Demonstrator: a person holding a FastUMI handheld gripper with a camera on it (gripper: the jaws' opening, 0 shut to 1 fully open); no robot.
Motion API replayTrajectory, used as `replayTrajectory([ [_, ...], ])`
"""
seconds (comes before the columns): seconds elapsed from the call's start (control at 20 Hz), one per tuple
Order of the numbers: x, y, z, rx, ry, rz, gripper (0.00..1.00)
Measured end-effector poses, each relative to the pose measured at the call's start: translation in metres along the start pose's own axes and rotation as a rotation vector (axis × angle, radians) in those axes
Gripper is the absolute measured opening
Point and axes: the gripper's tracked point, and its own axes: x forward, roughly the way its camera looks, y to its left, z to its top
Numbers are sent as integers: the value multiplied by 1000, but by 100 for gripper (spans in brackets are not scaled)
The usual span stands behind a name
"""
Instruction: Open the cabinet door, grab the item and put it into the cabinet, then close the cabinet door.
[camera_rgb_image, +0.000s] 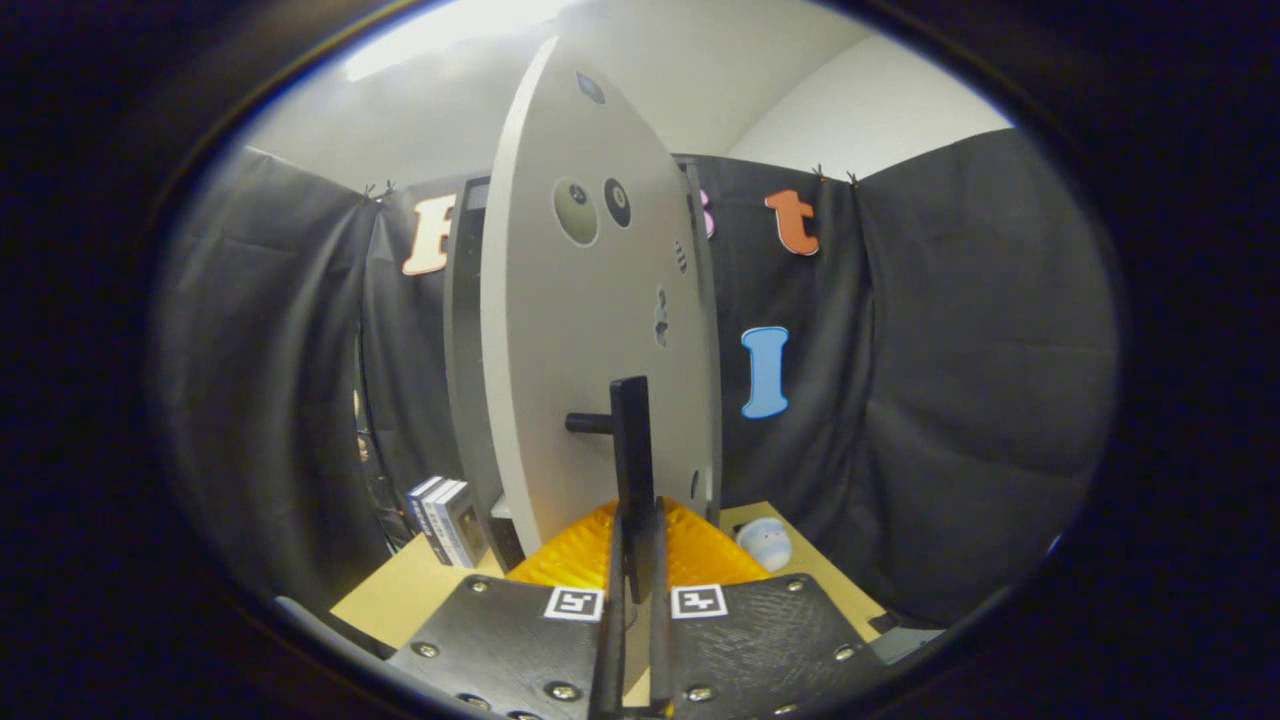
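Note:
The cabinet's pale grey door (580, 330) stands swung out toward me, seen almost edge-on, with round holes in its upper part. Its black handle (630, 440), a vertical bar on a short post, runs down between my fingers. My gripper (636, 540) is shut on the lower end of that bar, both fingers pressed against it. The dark cabinet body (464, 350) rises behind the door on the left; its inside is hidden. A small round white and blue item (766, 543) lies on the wooden table (420, 585), to the right of my fingers and beyond them.
A few upright boxes or books (446, 520) stand on the table by the foot of the cabinet, left of the door. Black cloth walls close the booth on the left, at the back and on the right, close behind the table.

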Motion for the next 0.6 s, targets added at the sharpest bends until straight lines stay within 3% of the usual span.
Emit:
replayTrajectory([
  [0.25, -2, -47, 1, 29, 19, -69, 10],
  [0.4, -5, -77, 0, -18, 16, -120, 9],
  [0.45, -5, -89, 2, -29, 8, -129, 4],
  [0.6, 2, -103, 3, -17, 7, -74, 4],
])
